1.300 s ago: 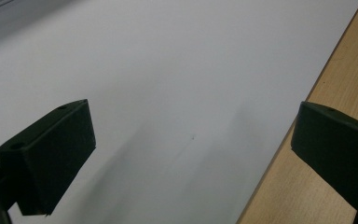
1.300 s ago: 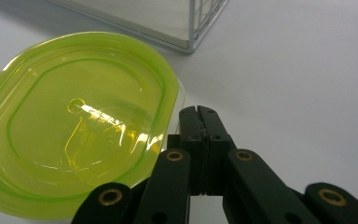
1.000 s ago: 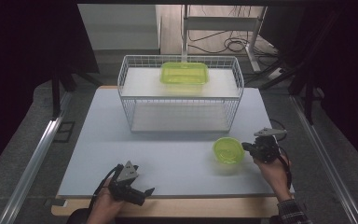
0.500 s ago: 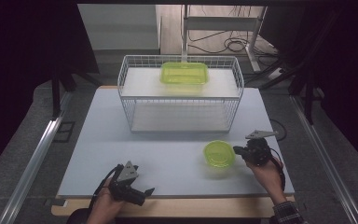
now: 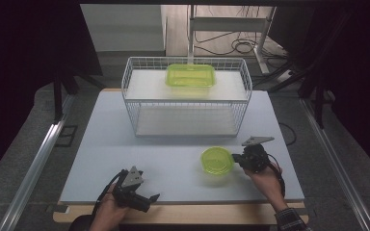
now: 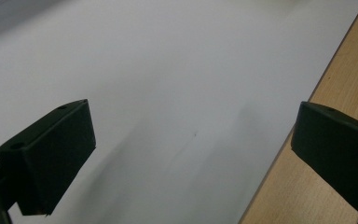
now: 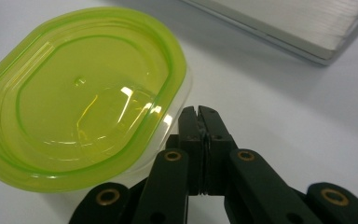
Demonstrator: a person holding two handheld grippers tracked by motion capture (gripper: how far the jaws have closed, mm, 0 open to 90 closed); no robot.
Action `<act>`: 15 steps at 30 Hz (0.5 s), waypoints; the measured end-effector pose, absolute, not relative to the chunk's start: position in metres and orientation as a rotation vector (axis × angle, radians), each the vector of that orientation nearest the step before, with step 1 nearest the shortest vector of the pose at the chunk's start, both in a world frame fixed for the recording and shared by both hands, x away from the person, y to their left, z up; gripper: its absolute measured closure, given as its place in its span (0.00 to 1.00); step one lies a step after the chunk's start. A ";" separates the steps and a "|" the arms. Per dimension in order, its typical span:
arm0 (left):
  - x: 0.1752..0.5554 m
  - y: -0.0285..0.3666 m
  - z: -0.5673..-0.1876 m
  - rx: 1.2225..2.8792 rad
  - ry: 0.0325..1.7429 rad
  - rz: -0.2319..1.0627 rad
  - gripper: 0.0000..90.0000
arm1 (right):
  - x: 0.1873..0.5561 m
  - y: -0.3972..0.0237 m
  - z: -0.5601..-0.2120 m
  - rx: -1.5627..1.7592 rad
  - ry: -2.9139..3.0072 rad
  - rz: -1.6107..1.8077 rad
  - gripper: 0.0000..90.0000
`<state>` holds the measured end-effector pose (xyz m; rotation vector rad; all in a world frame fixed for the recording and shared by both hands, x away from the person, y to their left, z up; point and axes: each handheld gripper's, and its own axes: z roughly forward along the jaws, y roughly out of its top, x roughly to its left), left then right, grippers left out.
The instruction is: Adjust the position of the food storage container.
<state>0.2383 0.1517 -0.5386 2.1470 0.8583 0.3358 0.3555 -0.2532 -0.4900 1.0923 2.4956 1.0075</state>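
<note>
A small container with a yellow-green lid (image 5: pixel 217 161) (image 7: pixel 84 98) sits on the white table top (image 5: pixel 164 149), right of centre. My right gripper (image 5: pixel 236 159) (image 7: pixel 199 112) is shut, its closed tips right against the container's right rim; I see nothing between the jaws. Held low at the front left, my left gripper (image 5: pixel 150 201) (image 6: pixel 191 154) is open with its jaws wide apart over the table's front edge and nothing between them.
A white wire basket (image 5: pixel 185 96) stands at the back of the table, with a larger yellow-green lidded container (image 5: pixel 190 75) in it. A wooden strip (image 6: pixel 335 84) borders the white top at the front. Dark floor and metal rails surround the table.
My right gripper has moved left across the table, and the small container has moved left with it. The left gripper has stayed where it was.
</note>
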 end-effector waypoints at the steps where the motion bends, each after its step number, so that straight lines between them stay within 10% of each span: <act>1: 0.238 0.152 -0.539 2.148 0.858 0.336 0.00 | 0.355 -0.251 -0.490 1.090 2.500 1.005 0.98; 15: 0.238 0.151 -0.539 2.153 0.858 0.339 0.00 | 0.358 -0.231 -0.500 1.080 2.560 1.050 0.98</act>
